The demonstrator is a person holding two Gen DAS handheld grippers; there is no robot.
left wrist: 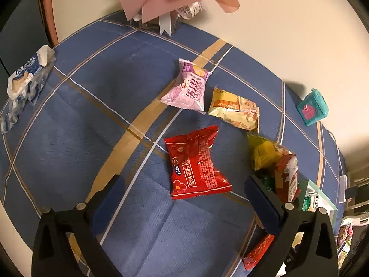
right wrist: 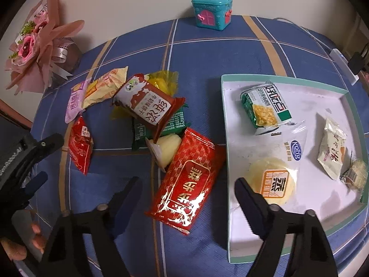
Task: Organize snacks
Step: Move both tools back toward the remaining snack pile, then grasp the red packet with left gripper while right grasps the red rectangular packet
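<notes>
blue checked cloth (right wrist: 198, 53) covers the table; the white tray (right wrist: 341, 228) on its right side already holds several snacks, while a loose pile lies to its left. picking-up step, i judge. right gripper (right wrist: 186, 198), jaws apart, straddles the long red pack (right wrist: 186, 184) beside the tray without pressing it. left gripper (left wrist: 182, 189), jaws wide, hovers over the small red pack (left wrist: 196, 164). next: lower, close, lift to tray.

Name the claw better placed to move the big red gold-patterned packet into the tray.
Right. The right claw is open astride the red gold-patterned packet, beside the tray.
</notes>
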